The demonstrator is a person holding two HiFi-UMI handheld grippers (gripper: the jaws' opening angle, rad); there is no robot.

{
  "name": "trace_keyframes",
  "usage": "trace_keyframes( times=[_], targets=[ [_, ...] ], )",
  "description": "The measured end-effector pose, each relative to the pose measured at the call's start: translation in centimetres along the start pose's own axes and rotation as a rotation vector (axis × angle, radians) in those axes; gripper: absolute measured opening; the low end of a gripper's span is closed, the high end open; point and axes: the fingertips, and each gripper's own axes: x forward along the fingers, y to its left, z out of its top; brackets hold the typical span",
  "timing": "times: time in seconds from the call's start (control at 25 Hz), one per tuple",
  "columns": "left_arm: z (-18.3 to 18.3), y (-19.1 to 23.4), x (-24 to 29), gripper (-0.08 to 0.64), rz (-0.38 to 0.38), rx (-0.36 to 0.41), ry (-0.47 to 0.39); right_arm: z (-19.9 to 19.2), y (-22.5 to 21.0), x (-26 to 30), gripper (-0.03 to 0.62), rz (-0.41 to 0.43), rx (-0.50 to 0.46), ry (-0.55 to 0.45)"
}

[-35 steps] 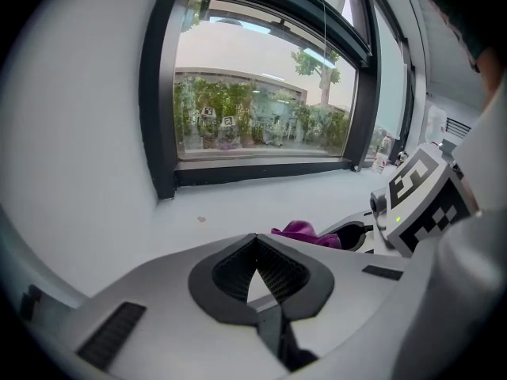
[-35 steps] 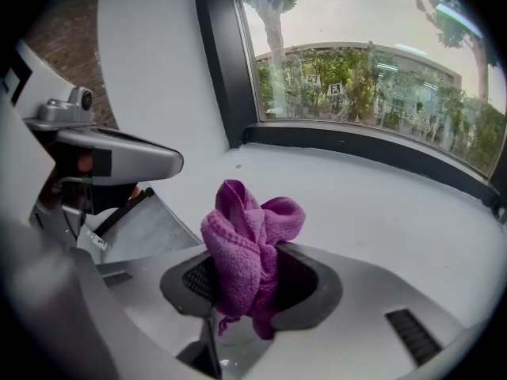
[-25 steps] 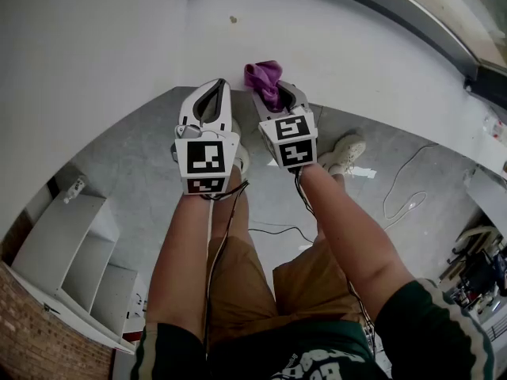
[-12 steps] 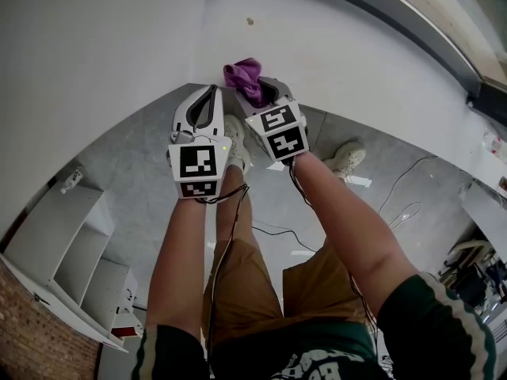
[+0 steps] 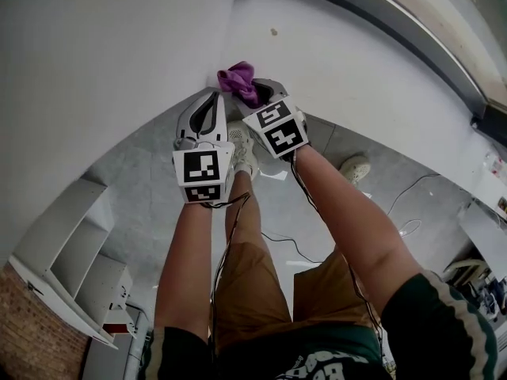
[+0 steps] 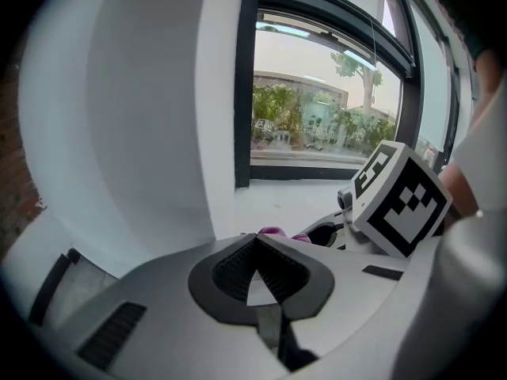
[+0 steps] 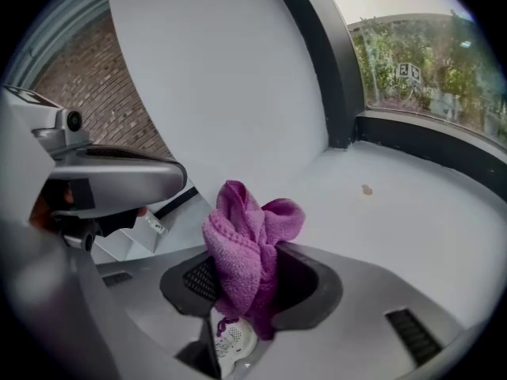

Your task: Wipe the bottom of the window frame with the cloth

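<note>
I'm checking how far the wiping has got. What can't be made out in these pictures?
- Head view: whether the purple cloth touches the sill; the cloth itself covers the contact.
- Left gripper view: most of the cloth, hidden behind the body of the left gripper.
- Right gripper view: the brown speck on the sill, too small to tell stain from chip.
- Right gripper view: the far stretch of the window frame, cut off at the right edge.
</note>
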Motion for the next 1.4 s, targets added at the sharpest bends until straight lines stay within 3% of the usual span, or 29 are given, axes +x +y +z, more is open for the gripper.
trace_keyframes(
  times=[0.36,0.92,1.4],
  targets=[
    [-0.9,1.1,-0.5,0.005,0.025,-0.064,0.004,1.1,0.7,1.1,0.164,0.087,-0.067,0.048],
    [0.2,-1.5,1.6,0.005,-0.009,-0.076,0.009,4.1,-4.3,0.8,0.164,0.05,-0.116,0.01],
    [3.4,-2.2,4.2,0.005,-0.037,-0.051,-0.012,6.6,-7.4,1.6,0.164,0.031,-0.158,0.004]
  ],
)
